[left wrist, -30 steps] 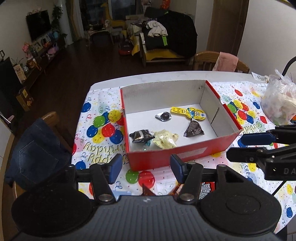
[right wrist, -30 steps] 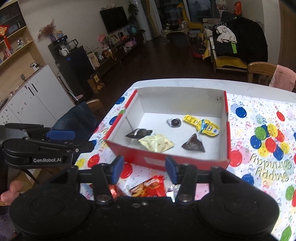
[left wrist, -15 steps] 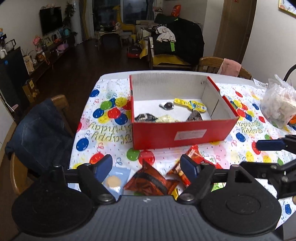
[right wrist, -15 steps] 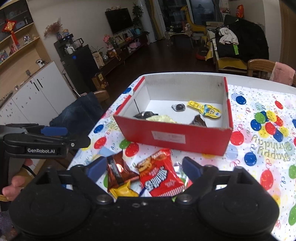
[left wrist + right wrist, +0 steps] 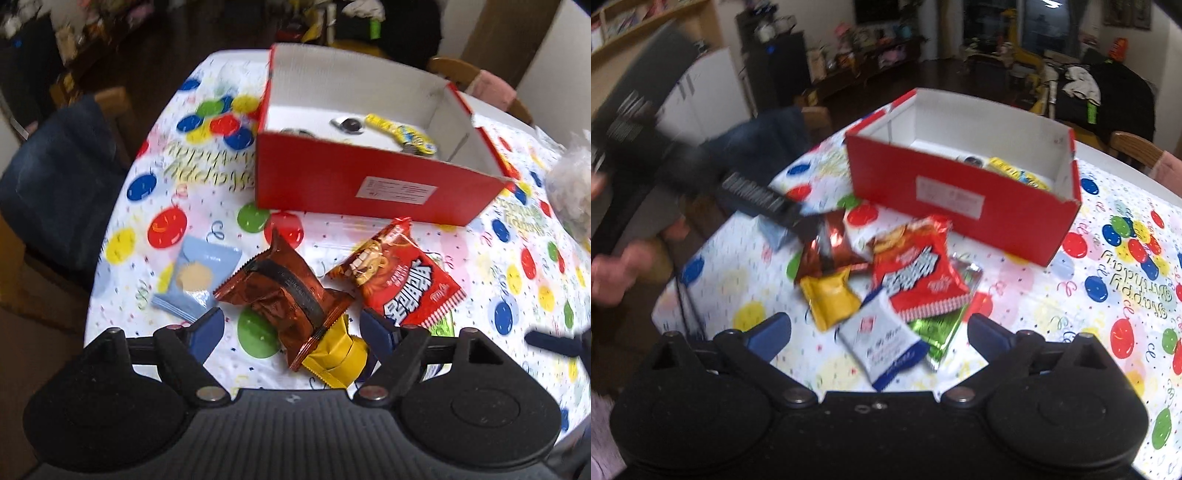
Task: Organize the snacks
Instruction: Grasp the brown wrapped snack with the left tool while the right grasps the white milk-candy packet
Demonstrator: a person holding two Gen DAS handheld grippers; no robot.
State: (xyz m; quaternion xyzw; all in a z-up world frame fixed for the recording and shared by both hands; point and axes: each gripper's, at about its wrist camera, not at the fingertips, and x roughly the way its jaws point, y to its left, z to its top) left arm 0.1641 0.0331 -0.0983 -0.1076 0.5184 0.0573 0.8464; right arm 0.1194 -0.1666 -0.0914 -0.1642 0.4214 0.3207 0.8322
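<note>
A red box (image 5: 369, 181) with a white inside stands on the table and holds several small snacks; it also shows in the right wrist view (image 5: 960, 192). In front of it lies a pile of loose snacks: a brown packet (image 5: 284, 291), a red packet (image 5: 406, 277), a yellow packet (image 5: 332, 354) and a pale blue packet (image 5: 195, 277). My left gripper (image 5: 291, 330) is open, low over the brown and yellow packets. My right gripper (image 5: 879, 330) is open over a white and blue packet (image 5: 882, 343), with a green packet (image 5: 938, 328) and the red packet (image 5: 916, 273) beside it.
A balloon-print cloth (image 5: 207, 173) covers the table. A chair with a dark jacket (image 5: 55, 184) stands at the left edge. A clear bag (image 5: 569, 184) lies at the right. In the right wrist view the left gripper (image 5: 768, 203) shows blurred over the pile.
Both grippers have drawn back from the box and dropped down toward the pile of loose snacks in front of it. Both jaws have opened wider.
</note>
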